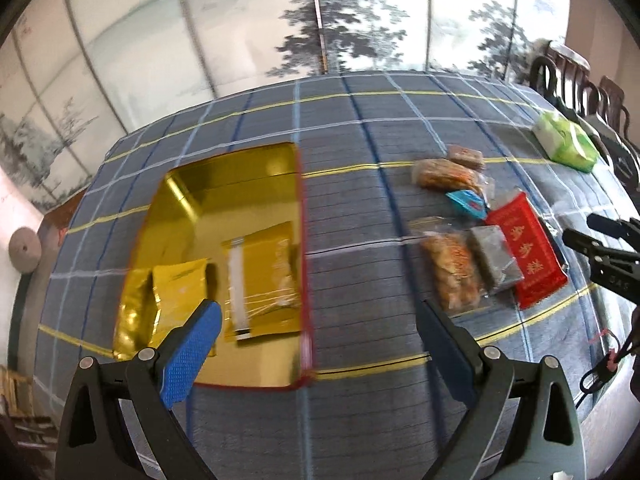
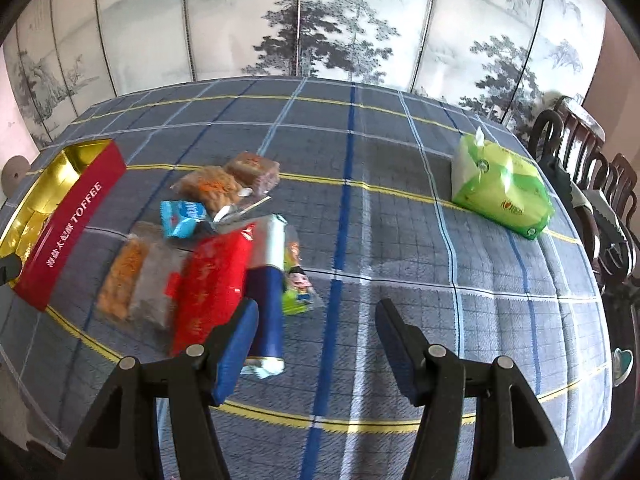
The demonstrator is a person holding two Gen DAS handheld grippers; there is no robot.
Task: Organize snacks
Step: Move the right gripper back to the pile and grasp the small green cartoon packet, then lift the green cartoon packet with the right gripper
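Note:
A red toffee box [image 1: 192, 216] with a gold lining lies open on the plaid tablecloth; gold packets [image 1: 180, 292] and a clear-wrapped one [image 1: 264, 276] lie inside. The same box [image 2: 76, 224] shows at the left of the right wrist view. To its right is a heap of snacks: a red packet [image 1: 528, 252] [image 2: 212, 280], orange crackers [image 1: 452, 272] [image 2: 120, 276], a grey bar [image 1: 494, 258], a small blue packet [image 1: 466, 202] [image 2: 182, 216] and a blue and silver packet [image 2: 266, 280]. My left gripper [image 1: 320, 312] is open and empty over the box's right edge. My right gripper [image 2: 316, 312] hangs open and empty just right of the heap.
A green tissue pack [image 2: 500, 188] [image 1: 566, 142] lies at the far right of the table. Dark wooden chairs [image 2: 588, 168] stand along the right edge. A painted folding screen [image 2: 320, 20] closes off the back. The right gripper's fingers [image 1: 600, 240] show at the left view's right edge.

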